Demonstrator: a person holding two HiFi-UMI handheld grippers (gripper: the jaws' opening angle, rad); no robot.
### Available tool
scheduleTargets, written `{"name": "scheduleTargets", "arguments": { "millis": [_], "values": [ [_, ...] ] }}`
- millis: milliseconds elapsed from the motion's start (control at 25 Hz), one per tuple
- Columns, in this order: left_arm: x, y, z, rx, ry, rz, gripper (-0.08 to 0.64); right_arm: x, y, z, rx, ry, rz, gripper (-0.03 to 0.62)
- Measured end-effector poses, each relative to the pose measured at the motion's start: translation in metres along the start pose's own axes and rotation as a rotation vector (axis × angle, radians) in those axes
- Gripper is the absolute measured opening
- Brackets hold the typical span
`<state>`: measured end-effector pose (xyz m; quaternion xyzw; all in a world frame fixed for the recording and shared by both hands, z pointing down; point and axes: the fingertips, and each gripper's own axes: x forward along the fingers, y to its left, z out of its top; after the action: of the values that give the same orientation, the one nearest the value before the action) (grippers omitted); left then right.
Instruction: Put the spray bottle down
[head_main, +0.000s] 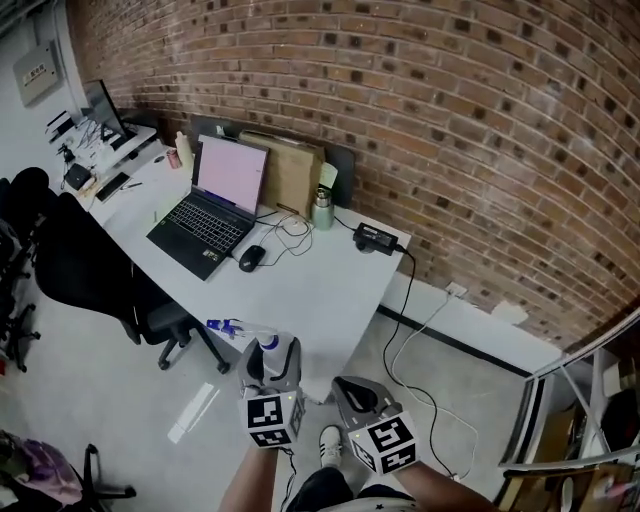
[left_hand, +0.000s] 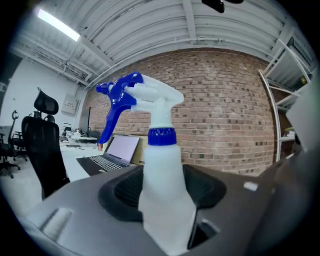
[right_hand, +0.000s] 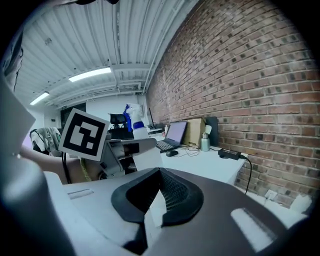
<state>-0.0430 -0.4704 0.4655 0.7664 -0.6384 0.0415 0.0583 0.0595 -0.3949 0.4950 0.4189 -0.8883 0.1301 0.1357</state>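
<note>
**Spray bottle in the grip, off the desk**

The left gripper (head_main: 268, 352) clamps the white body of the spray bottle (left_hand: 160, 165) – upright, its blue trigger head pointing left, held in the air by the near edge of the white desk (head_main: 320, 295). The right gripper (head_main: 352, 388) hangs just beside it, jaws together with nothing between them. On the desk stand an open laptop (head_main: 215, 205), a mouse (head_main: 251, 257) and a metal flask (head_main: 322, 208) – all against a brick wall (head_main: 450, 120). A black office chair (head_main: 90, 270) stands on the pale floor (head_main: 110, 390) at the desk's left.
</note>
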Motion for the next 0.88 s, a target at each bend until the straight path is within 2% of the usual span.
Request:
{"name": "scheduleTargets", "arguments": {
  "millis": [360,640,880],
  "values": [
    [0.077,-0.007,-0.016,0.038,0.049,-0.047,0.250,0.044,-0.034,0.000,0.048,0.029,-0.008,-0.002],
    [0.092,-0.024,-0.022,0.121,0.073,-0.076,0.253,0.049,-0.042,-0.009,0.077,0.047,-0.013,-0.002],
    [0.093,-0.025,-0.022,0.127,0.080,-0.059,0.258,0.046,-0.036,-0.013,0.082,0.058,-0.011,-0.002]
  ]
}}
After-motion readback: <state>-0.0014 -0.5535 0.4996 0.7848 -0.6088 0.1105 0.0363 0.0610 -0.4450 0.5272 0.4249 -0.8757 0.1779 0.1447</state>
